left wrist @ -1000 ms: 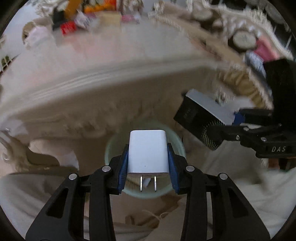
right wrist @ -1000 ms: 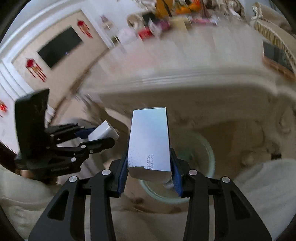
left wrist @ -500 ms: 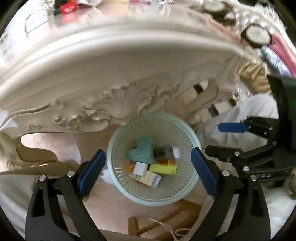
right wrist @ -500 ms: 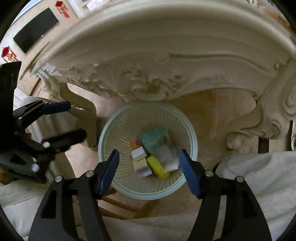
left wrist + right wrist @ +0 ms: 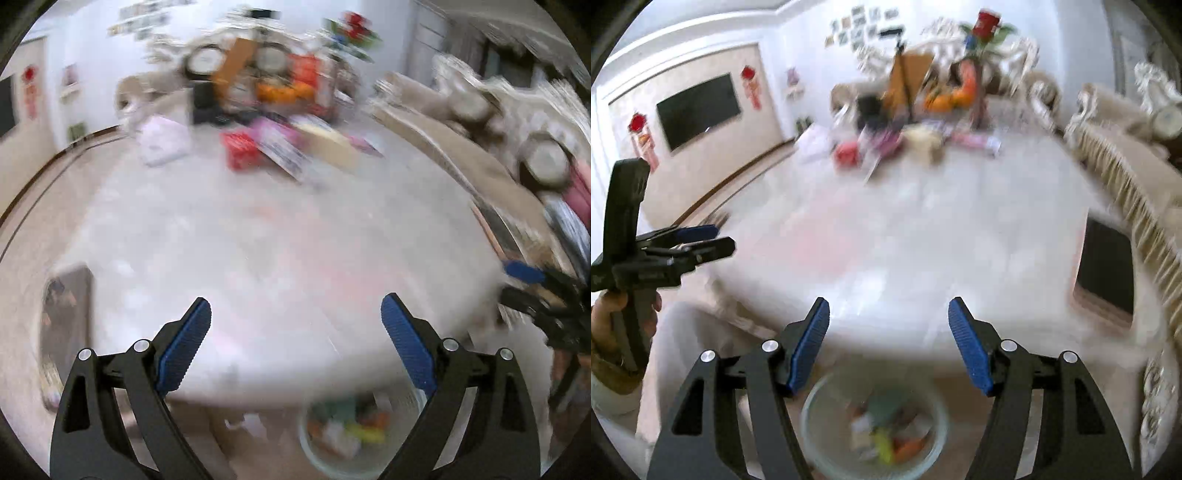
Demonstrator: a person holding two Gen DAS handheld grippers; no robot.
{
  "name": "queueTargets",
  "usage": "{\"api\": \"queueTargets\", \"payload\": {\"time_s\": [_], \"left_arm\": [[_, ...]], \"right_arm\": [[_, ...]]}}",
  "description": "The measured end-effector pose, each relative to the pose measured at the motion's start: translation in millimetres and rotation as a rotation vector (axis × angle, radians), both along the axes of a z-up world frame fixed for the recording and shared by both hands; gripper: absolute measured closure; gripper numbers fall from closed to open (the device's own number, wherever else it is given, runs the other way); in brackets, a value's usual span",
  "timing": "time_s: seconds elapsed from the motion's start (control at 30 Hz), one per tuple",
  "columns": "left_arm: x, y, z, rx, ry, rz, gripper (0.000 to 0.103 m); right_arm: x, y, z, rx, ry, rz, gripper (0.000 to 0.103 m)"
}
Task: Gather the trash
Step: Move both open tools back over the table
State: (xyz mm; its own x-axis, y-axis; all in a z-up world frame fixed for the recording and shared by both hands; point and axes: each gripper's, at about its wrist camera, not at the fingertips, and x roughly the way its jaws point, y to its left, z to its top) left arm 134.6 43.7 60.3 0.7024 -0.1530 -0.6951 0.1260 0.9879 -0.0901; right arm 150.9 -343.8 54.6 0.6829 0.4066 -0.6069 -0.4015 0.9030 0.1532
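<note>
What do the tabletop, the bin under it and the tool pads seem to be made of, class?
Tabletop: probably polished stone or marble, pale, glossy, faintly mottled; blur leaves it open.
Bin: looks like pale green plastic, with a thin rounded rim.
Pads: likely blue rubber or plastic, matte and ridged, set on black fingers that look like plastic.

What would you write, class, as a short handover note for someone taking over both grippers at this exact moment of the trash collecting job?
Left gripper: open, nothing between its fingers.
Right gripper: open, also holding nothing.
Both point over the near edge of the pale table.
Waste basket: on the floor below that edge, with several small colourful pieces inside; blur hides what they are.
Left: a blurred clutter of packets and boxes at the table's far side. Which of it is trash cannot be told from here; check it, then carry the trash to the basket.
</note>
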Motion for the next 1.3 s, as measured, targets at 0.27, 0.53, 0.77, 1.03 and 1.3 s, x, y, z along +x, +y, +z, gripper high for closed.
{"api": "queueTargets", "payload": {"time_s": [0.27, 0.53, 0.77, 1.03, 1.3], "left_arm": [[136, 16, -2, 0.054, 0.019, 0.191, 0.012], [210, 11, -29, 0.104, 0.081, 0.203, 0.012], [252, 10, -38, 0.096, 0.102, 0.194, 0.012], [280, 17, -44, 0.052, 0.118, 0.220, 0.012], [294, 25, -50, 0.011, 0.156, 0.262, 0.012]], "right_arm": [[96, 22, 12, -0.018, -0.044, -0.070, 0.039], [185, 49, -2, -0.098, 0.010, -0.076, 0.039], [220, 64, -12, -0.113, 0.046, -0.064, 0.039], [246, 73, -17, -0.148, 0.053, -0.043, 0.039], [267, 91, -23, -0.230, 0.029, 0.034, 0.031]]}}
